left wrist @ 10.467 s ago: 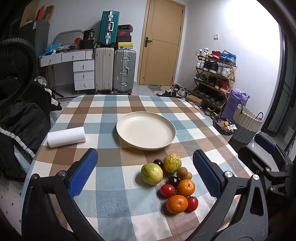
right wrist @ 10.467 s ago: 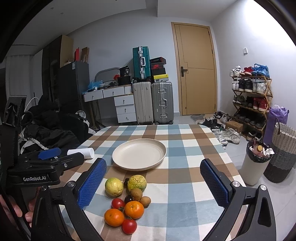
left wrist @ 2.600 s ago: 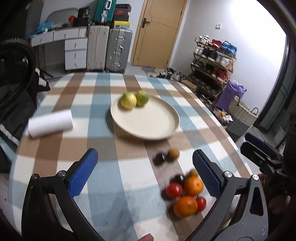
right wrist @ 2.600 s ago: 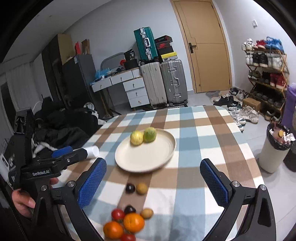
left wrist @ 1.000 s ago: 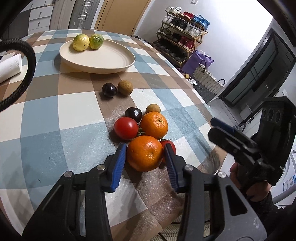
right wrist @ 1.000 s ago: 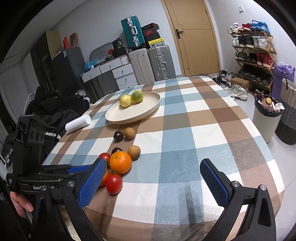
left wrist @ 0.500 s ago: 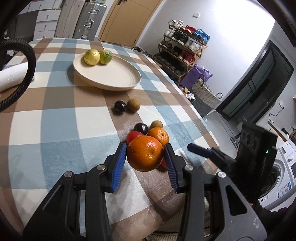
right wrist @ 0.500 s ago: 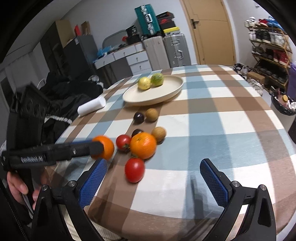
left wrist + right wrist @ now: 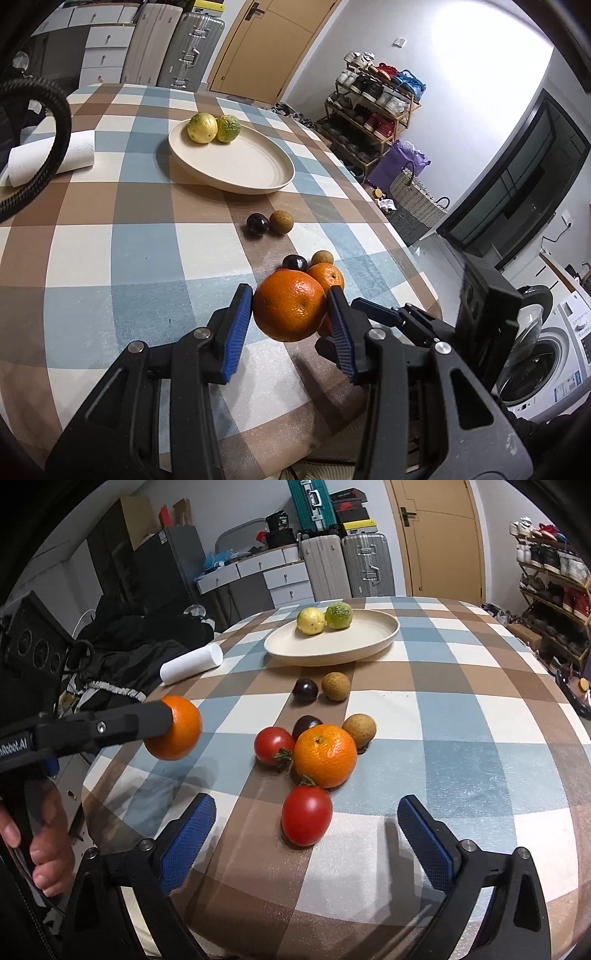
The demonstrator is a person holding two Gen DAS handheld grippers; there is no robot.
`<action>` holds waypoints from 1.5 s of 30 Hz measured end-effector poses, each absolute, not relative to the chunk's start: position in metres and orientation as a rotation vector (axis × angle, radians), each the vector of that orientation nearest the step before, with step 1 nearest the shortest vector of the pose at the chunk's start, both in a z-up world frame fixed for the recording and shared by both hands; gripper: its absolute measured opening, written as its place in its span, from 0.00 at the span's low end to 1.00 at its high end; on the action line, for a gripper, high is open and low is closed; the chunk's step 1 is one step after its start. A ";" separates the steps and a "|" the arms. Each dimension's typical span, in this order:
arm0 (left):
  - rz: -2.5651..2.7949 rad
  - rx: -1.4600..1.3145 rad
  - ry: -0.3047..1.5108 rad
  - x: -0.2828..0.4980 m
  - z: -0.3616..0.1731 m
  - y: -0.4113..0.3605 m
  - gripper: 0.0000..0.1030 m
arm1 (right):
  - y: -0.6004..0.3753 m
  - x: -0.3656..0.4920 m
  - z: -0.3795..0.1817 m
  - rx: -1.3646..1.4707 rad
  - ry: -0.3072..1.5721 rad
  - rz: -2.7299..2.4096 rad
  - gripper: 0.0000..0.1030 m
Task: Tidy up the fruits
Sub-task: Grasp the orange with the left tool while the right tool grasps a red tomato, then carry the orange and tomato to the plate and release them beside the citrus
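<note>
- Orange, left wrist view: the left claw clamps it clear of the counter, probably bound for the plate that already holds two citrus.
- Right wrist view: the right claw, wide but closing, holds nothing; a tomato sits between its jaws, seemingly the next pick, second orange just behind.

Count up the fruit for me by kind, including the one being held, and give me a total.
Oranges: 2, one held, one on the table
Tomatoes: 2
Dark plums: 2
Small brown fruits: 2
Yellow-green citrus on the plate: 2
Total: 10
</note>
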State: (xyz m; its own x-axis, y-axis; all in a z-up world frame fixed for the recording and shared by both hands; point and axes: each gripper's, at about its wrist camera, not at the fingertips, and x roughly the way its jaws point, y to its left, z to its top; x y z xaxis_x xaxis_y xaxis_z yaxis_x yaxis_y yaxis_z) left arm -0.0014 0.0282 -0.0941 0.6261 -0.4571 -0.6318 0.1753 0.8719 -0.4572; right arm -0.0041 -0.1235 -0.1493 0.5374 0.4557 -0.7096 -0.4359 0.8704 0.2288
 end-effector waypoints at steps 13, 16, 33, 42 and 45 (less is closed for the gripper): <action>-0.345 -0.332 0.800 0.026 -0.087 0.025 0.38 | -0.118 -0.019 -0.158 -0.084 0.805 0.497 0.28; -0.338 -0.345 0.800 0.037 -0.087 0.027 0.38 | -0.126 -0.018 -0.158 -0.038 0.794 0.511 0.28; -0.362 -0.382 0.773 0.118 -0.082 0.028 0.38 | -0.160 0.015 -0.129 0.122 0.722 0.541 0.28; -0.374 -0.397 0.760 0.188 -0.080 0.023 0.38 | -0.168 0.069 -0.102 0.192 0.709 0.554 0.28; -0.374 -0.405 0.764 0.215 -0.084 0.018 0.38 | -0.172 0.097 -0.088 0.216 0.705 0.570 0.28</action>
